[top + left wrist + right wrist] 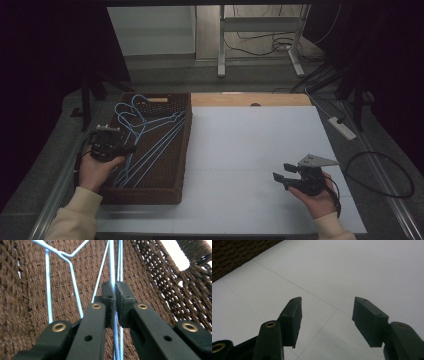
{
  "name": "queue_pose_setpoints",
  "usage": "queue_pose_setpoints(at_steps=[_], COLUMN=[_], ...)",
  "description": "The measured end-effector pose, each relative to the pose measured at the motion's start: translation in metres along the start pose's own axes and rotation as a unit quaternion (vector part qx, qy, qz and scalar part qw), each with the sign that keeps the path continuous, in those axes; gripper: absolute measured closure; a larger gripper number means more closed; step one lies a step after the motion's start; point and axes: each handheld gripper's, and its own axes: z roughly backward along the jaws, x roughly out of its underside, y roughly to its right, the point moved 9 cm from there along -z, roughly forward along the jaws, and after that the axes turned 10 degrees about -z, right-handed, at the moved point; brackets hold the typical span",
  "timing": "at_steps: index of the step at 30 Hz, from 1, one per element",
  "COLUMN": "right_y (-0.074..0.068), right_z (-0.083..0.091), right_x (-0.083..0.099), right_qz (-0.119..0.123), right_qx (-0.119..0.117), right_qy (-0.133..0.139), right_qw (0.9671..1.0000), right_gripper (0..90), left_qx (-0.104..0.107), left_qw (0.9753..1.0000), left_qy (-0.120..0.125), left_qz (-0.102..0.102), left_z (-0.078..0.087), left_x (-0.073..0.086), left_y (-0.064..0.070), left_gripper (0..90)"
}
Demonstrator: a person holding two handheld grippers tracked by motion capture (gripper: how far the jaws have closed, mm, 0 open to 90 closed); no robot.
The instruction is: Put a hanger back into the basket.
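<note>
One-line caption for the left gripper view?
Left claw shut on a light-blue wire hanger lying inside the brown woven basket.

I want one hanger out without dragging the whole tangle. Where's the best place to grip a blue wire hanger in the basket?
Grip a long straight run of the blue wire hangers, coming from above over the basket wall's left side. The hangers lie flat and overlapped, hooks bunched at the far end. The left gripper is shut on such a wire; the right gripper is open.
</note>
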Motion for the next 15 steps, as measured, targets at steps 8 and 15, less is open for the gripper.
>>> queue_pose_setpoints(at_steps=[8, 15], right_y=[0.001, 0.001], right_z=[0.000, 0.000], right_x=[0.001, 0.001], right_qz=[-0.005, -0.006], right_qx=[-0.004, -0.007], right_qy=[0.001, 0.001], right_qw=[1.0000, 1.0000], right_gripper=[41.6, 41.5], left_qx=[-0.022, 0.018], left_qw=[0.9980, 0.9875], left_qy=[0.058, 0.148], left_qz=[-0.009, -0.052], left_z=[0.012, 0.046], left_x=[-0.009, -0.021], left_y=[-0.004, 0.026], left_gripper=[53.4, 34.2])
